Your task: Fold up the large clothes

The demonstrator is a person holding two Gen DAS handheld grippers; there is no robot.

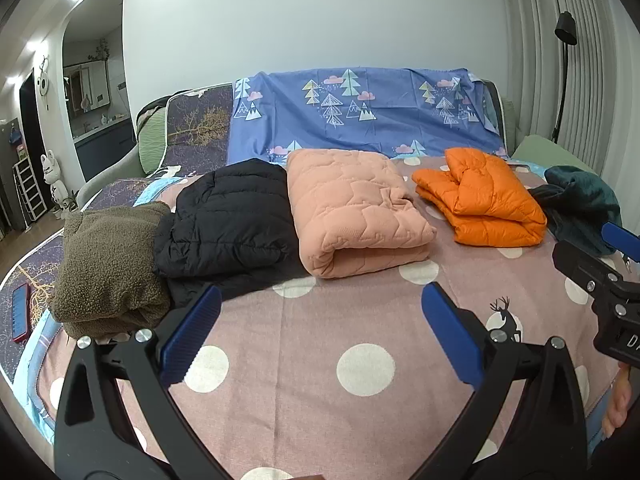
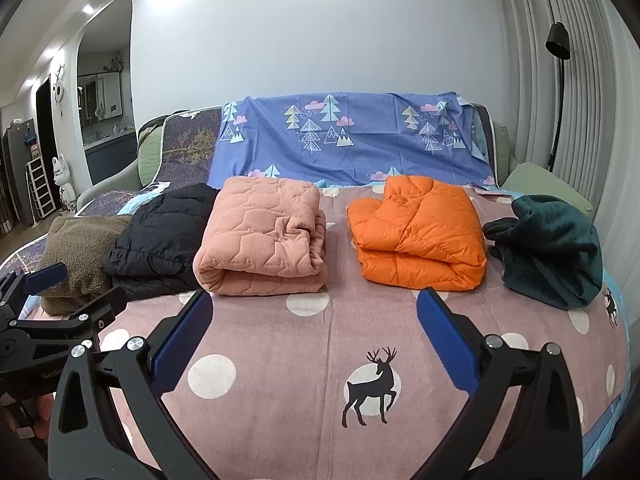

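Both tools hover over the bed's pink polka-dot blanket point(image 2: 280, 400), jaws spread wide apart and holding nothing: the left tool point(image 1: 320, 336) and the right tool point(image 2: 314, 336).

Ahead, toward twelve o'clock, lies a row of large clothes. From nine o'clock to three o'clock:
- a brown fleece garment point(image 1: 108, 268), folded
- a black quilted puffer jacket point(image 1: 228, 224), folded, touching the fleece
- a peach quilted jacket point(image 2: 264, 236), folded and resting against the black one
- an orange puffer jacket point(image 2: 416, 232), folded and lying apart
- a dark teal plush garment point(image 2: 556, 248), bunched rather than flat

By my judgement the teal piece is the one left to fold. It sits close to the bed's right edge, so a careless tug could drag it off. Plush fabric may slip from a shallow pinch, and spreading it out could knock the orange stack. A red-cased phone point(image 1: 20, 312) lies near the left edge.
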